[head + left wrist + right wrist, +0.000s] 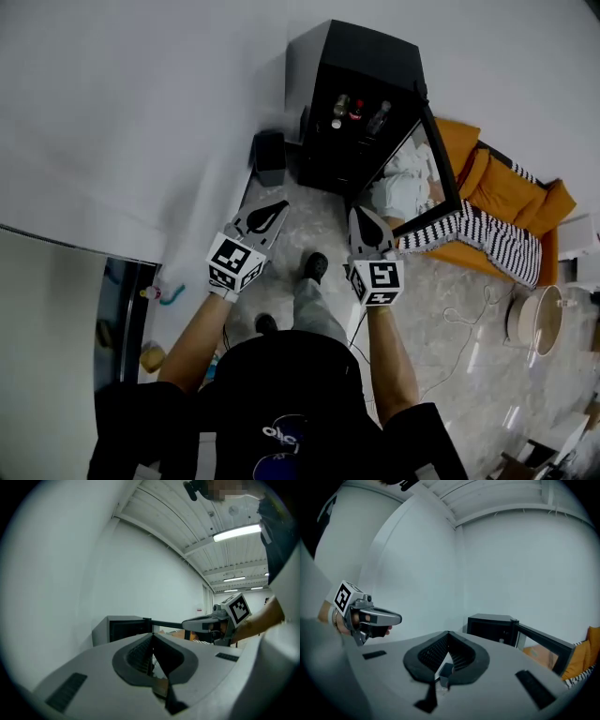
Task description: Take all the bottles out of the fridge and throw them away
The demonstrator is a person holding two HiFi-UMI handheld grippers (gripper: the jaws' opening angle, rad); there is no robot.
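**Fridge** [352,89]: black, small, on the floor against the white wall. Door [439,169] swung wide open toward the orange sofa [506,187].

**Bottles** [357,110]: three counted on a shelf inside the open fridge, side by side. Apparently upright, caps toward the head camera, long axis vertical. None taken out yet. Too dim to make out in either gripper view.

**Left gripper** [272,210]: jaws closed on each other, nothing between them. Pointed toward the fridge's left front corner, well apart from it.

**Right gripper** [362,217]: jaws pressed together, empty. Aimed close to level, lined up below the fridge opening, well apart from it.

**Small dark container** [270,155]: just beside the fridge on its left. Possibly the bin, not certain.

**Key relation:** bottles straight ahead of and beyond both grippers, set back inside the fridge. Right gripper judged the nearer and better aligned with the opening; left offset toward the wall side. Judged need for next move: closing the distance, jaws spread first, a sideways grip across an upright bottle body.

**Risk:** neighbouring bottles close enough to be knocked over.
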